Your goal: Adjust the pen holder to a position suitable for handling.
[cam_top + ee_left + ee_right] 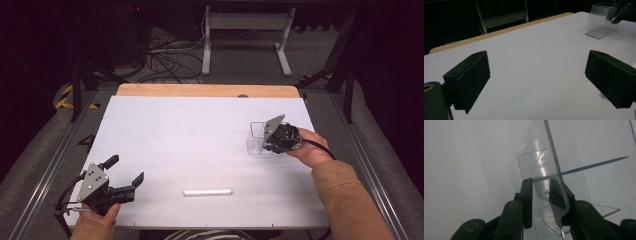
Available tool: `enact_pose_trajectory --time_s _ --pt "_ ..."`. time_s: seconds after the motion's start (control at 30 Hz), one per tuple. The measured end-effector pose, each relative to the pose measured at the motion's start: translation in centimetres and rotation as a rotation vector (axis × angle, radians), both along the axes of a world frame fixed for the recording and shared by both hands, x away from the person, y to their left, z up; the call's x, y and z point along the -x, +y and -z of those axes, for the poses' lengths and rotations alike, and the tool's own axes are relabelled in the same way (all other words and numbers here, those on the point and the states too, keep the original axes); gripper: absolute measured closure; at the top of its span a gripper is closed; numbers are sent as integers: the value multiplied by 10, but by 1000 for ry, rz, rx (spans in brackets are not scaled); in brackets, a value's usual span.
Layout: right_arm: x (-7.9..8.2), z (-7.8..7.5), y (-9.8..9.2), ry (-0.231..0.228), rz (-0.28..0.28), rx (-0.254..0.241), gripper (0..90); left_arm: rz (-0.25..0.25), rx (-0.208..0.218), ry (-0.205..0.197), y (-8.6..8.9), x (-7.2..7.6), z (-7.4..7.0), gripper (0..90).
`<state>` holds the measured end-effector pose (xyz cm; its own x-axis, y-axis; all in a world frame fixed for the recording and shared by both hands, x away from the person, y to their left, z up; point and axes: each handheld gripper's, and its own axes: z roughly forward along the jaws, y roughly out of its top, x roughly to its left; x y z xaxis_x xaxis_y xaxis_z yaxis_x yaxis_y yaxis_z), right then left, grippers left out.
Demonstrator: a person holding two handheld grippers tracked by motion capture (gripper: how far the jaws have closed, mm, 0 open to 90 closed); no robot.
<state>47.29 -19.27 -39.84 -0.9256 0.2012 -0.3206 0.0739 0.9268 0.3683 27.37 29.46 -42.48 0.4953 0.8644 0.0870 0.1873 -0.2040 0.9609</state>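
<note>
1. Room: I see a dark floor beyond the tabletop, a white stand frame [245, 35] at 12 o'clock and loose cables [167, 60] at 11 o'clock.
2. Tabletop [190, 135]: a white sheet over a wooden board, whose bare edge shows along the far side. The surface is flat, matte and uncluttered.
3. Clear plastic box [259, 140]: open-topped, standing at about 3 o'clock on the sheet. One thin wall sits between my right tongs.
4. Right tongs [267, 141]: nearly closed, pinching that wall of the clear plastic box [541, 170], one jaw inside and one outside, as the right gripper view shows. I judge the grip shallow and near the rim. To do this step well I would keep the squeeze light so the thin plastic does not flex or slip, and keep the box level when moving it.
5. Left tongs [126, 174]: at 7 o'clock, jaws spread wide, holding nothing, hanging just over the bare sheet.
6. White stick [207, 192]: a slim rod lying flat at 6 o'clock, well apart from the box and near the left tongs. I judge it the likely next pick.
</note>
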Motion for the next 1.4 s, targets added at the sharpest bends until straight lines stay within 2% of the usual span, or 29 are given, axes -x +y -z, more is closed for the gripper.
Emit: enact_pose_trajectory --time_s 0.17,0.3,0.4,0.5,0.57,0.63,0.67,0.7,0.93,1.03,1.1,1.2,1.3,1.4 --pt "4 -4 0 -17 -39 5 769 -1 1 -1 0 0 0 66" --pt "7 -7 3 -11 -58 -1 788 1 4 0 0 0 0 66" --pt "13 -15 13 -34 -77 -10 801 1 2 0 0 0 0 66" --pt "15 -19 20 -35 -84 -22 799 0 3 -1 0 0 0 66" --pt "20 -27 34 -45 -95 -32 796 1 1 0 0 0 0 66" --pt "20 -29 37 -43 -103 -29 794 1 2 -1 0 0 0 66" --pt "22 -33 48 -46 -111 -25 793 2 3 0 1 0 0 66" --pt "22 -33 48 -46 -111 -25 793 3 3 0 1 0 0 66" --pt "25 -40 82 -31 -129 -41 795 5 1 -3 2 0 0 66" --pt "26 -40 102 -16 -148 -46 798 2 6 0 2 0 0 66" --pt "26 -39 106 -12 -149 -47 798 3 6 0 2 0 0 66" --pt "27 -36 124 1 -165 -39 799 5 7 3 3 0 0 66" --pt "28 -30 143 19 -181 -34 802 6 11 3 3 0 0 66" --pt "29 -25 154 35 -193 -30 802 5 14 3 4 0 0 66"
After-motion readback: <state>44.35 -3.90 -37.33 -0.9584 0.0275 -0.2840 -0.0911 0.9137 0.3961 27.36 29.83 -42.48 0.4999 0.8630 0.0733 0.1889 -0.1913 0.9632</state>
